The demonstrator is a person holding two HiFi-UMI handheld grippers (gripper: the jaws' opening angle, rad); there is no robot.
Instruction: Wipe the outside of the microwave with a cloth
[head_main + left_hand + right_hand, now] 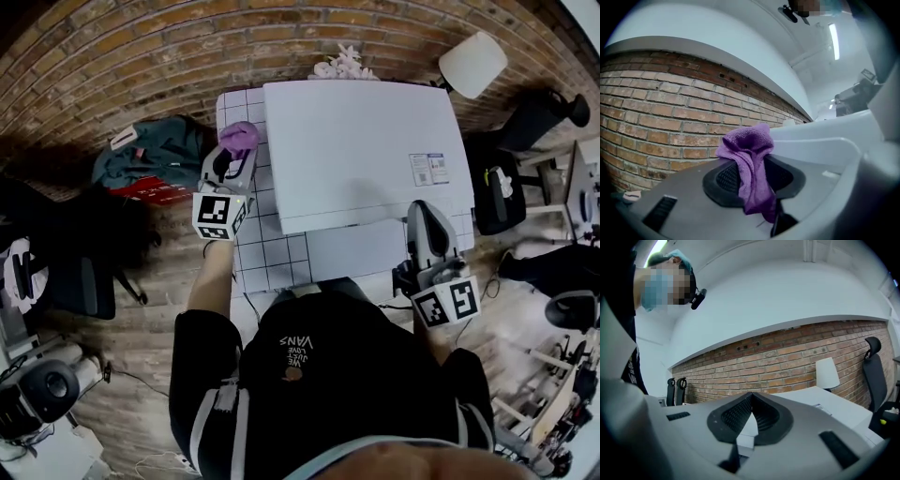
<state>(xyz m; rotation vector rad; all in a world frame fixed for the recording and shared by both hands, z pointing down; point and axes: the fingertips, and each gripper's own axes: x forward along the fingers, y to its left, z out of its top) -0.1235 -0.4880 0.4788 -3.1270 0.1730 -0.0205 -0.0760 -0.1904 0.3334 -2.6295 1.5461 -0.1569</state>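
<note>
The white microwave (361,141) stands on a gridded white table (267,253), seen from above in the head view. My left gripper (236,150) is at the microwave's left side, shut on a purple cloth (240,136). In the left gripper view the cloth (751,161) bunches above the shut jaws of my left gripper (757,177) and hangs down between them, with the microwave (825,136) just to the right. My right gripper (424,211) is at the microwave's front right corner. In its own view my right gripper (751,399) is shut and empty, with the microwave's top (820,401) beyond.
A brick wall (141,66) runs behind the table. A teal backpack (155,155) lies left of it. A white lamp shade (473,64) and a black chair (539,117) are at the back right. Pale flowers (342,64) sit behind the microwave.
</note>
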